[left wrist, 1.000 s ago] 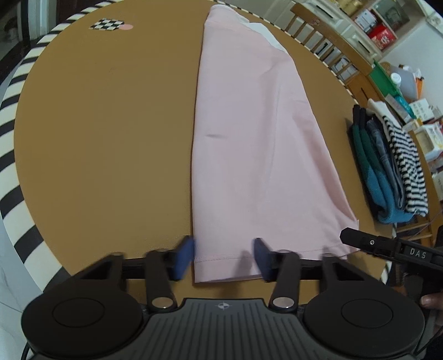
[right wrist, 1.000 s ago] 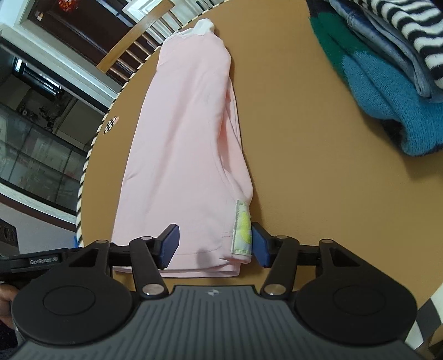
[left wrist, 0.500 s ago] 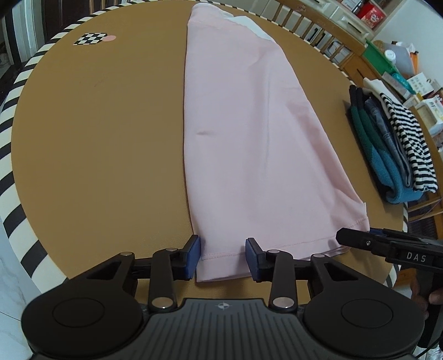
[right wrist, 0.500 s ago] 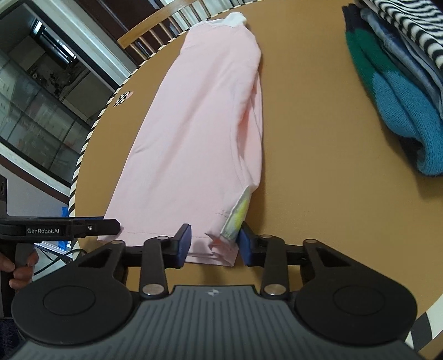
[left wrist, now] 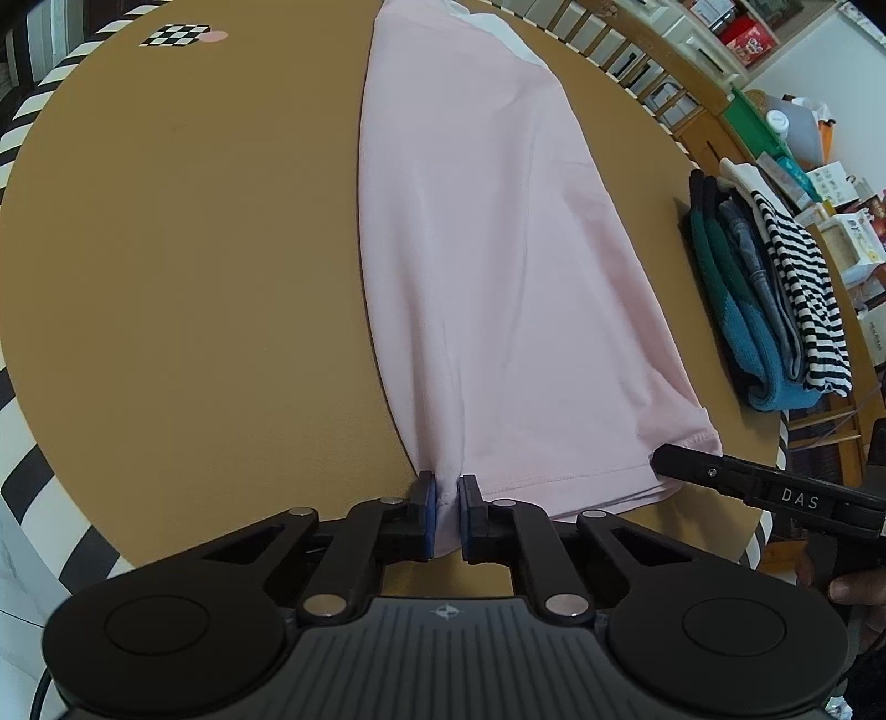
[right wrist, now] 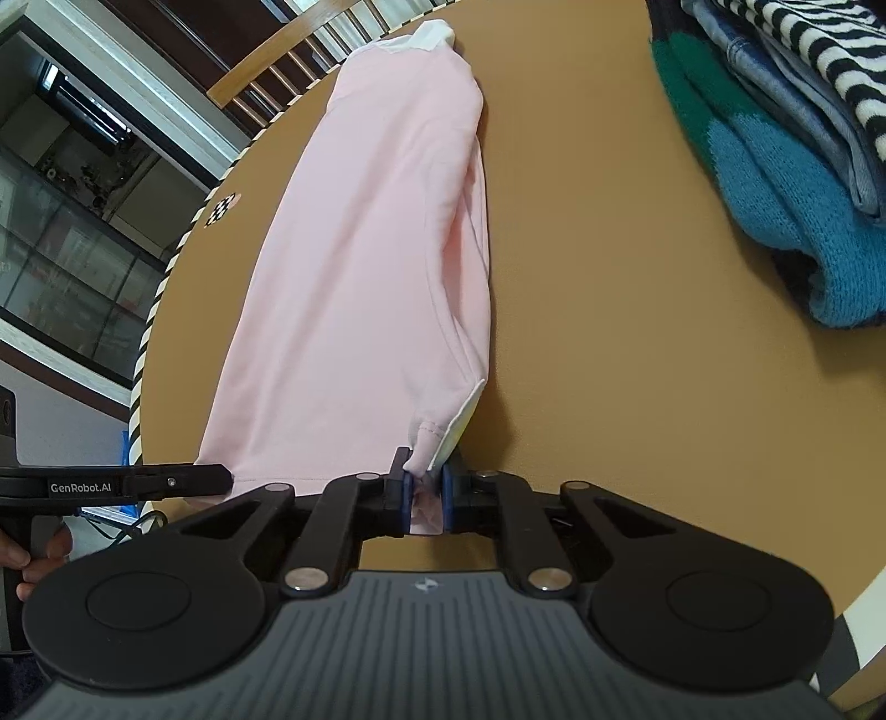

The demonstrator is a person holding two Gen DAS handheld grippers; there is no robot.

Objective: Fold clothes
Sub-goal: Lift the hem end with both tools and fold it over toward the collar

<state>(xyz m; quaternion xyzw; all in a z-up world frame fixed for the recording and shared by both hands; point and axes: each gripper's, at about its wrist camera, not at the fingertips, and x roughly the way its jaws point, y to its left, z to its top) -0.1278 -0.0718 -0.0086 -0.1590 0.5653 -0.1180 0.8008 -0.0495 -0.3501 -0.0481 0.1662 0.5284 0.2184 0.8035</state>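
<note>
A pink shirt (left wrist: pixel 487 266) with a white collar lies lengthwise on the round brown table (left wrist: pixel 183 266), folded into a long strip. My left gripper (left wrist: pixel 446 498) is shut on the near left corner of its hem. My right gripper (right wrist: pixel 425 487) is shut on the near right corner, where the pink shirt (right wrist: pixel 365 266) bunches beside a pale label. The right gripper also shows in the left wrist view (left wrist: pixel 664 459), and the left gripper shows in the right wrist view (right wrist: pixel 221 476).
A stack of folded clothes (left wrist: pixel 775 299), teal knit under denim and a striped top, sits at the table's right; it also shows in the right wrist view (right wrist: pixel 775 138). A checkered marker (left wrist: pixel 177 36) lies at the far left. Wooden chairs (left wrist: pixel 637 55) and shelves stand beyond.
Both grippers have closed from open onto the shirt's near hem corners. The fabric now bunches between each pair of pads.
</note>
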